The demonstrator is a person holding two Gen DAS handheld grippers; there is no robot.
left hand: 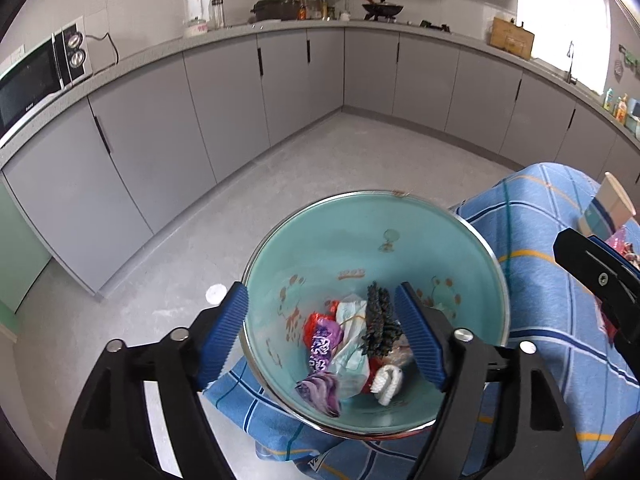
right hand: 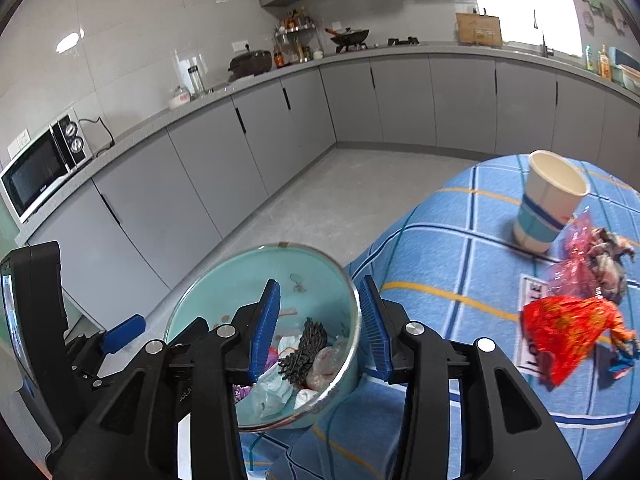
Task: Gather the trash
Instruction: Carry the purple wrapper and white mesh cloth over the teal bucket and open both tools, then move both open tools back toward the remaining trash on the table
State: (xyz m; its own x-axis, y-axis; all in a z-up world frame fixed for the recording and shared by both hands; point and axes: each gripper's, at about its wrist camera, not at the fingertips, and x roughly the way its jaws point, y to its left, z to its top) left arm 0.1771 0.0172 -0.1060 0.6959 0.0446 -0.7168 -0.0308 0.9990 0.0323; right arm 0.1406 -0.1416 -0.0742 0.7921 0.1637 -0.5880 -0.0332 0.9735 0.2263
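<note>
A teal bowl (left hand: 360, 240) with a metal rim sits on the corner of a blue checked tablecloth (left hand: 552, 320). It holds a purple wrapper (left hand: 320, 344), a dark spiky piece (left hand: 378, 320), white tissue (left hand: 386, 384) and red scraps. My left gripper (left hand: 322, 294) is open, one finger outside the bowl's left rim and the other over the trash. My right gripper (right hand: 320, 282) is open and straddles the right rim of the bowl (right hand: 256, 280), with nothing pinched. On the cloth to the right lie an orange-red wrapper (right hand: 564, 332) and a pink wrapper (right hand: 576, 248), beside a paper cup (right hand: 548, 204).
The bowl stands close to the table's left corner, with grey floor (left hand: 320, 168) below and beyond. Grey cabinets (left hand: 224, 92) run along the walls and a microwave (right hand: 40, 168) sits on the counter. A white printed card (right hand: 532, 292) lies under the wrappers.
</note>
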